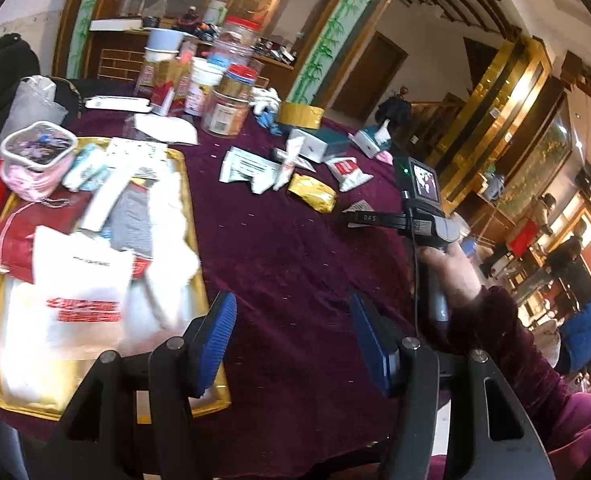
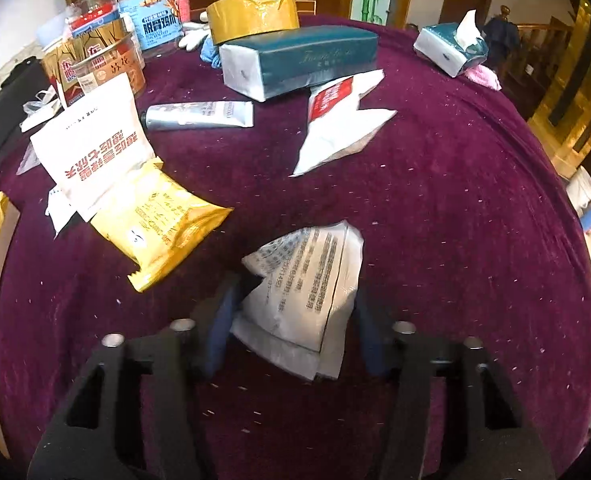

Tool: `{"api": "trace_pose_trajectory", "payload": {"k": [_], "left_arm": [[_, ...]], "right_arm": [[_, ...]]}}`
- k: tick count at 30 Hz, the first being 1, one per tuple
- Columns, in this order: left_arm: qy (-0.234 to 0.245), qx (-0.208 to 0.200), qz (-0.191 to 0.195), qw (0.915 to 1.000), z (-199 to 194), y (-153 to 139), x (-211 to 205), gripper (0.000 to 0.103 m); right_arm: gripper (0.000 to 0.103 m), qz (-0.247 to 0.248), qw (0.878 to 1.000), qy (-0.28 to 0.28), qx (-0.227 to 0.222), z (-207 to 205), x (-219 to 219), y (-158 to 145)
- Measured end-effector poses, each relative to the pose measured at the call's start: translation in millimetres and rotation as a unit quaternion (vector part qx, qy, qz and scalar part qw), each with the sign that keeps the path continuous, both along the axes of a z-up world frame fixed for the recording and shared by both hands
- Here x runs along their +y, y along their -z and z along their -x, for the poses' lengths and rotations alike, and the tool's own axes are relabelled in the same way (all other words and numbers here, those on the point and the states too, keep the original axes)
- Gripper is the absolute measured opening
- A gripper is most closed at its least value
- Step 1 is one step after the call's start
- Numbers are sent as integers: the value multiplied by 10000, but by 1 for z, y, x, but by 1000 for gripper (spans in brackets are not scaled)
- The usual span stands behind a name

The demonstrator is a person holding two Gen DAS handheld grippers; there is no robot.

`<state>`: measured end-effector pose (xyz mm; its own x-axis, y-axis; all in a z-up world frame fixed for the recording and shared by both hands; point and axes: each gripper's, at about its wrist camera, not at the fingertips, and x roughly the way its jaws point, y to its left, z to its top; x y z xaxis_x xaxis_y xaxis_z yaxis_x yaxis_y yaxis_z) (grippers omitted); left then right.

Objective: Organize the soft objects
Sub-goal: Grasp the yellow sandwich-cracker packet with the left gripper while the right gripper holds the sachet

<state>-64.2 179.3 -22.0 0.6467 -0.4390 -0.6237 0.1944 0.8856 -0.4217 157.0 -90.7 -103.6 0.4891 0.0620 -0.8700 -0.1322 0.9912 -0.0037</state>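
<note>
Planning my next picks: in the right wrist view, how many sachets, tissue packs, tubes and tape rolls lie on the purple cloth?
Sachets: 4 (white black-printed sachet, yellow foil sachet, white red-lettered pouch, white red-labelled sachet)
Tissue packs: 2 (long teal tissue pack, small teal tissue pack)
Tubes: 1 (silver squeeze tube)
Tape rolls: 1 (tan tape roll)
Total: 8

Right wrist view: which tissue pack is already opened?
The small teal tissue pack at the far right edge: a tissue sticks up from its top. The long teal pack mid-table is sealed.
</note>
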Motion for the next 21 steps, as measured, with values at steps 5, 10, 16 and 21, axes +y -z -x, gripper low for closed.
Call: {"api": "trace_pose_trajectory", "payload": {"k": [5, 10, 16, 21], "left_arm": [[171, 67, -33, 9998, -15, -8, -27, 60], [164, 248, -145, 9995, -61, -7, -65, 60], [-82, 335, -710, 9969, -135, 10, -113, 60], [-1, 129, -1524, 9882, -169, 26, -154, 60]], "right_arm": [[24, -1443, 9894, 156, 30, -7, -48, 3], [25, -3428, 9392, 141, 132, -11, -99, 25], [25, -4825, 8742, 344, 436, -19, -130, 34], [25, -5028, 8631, 310, 353, -23, -133, 30]]}}
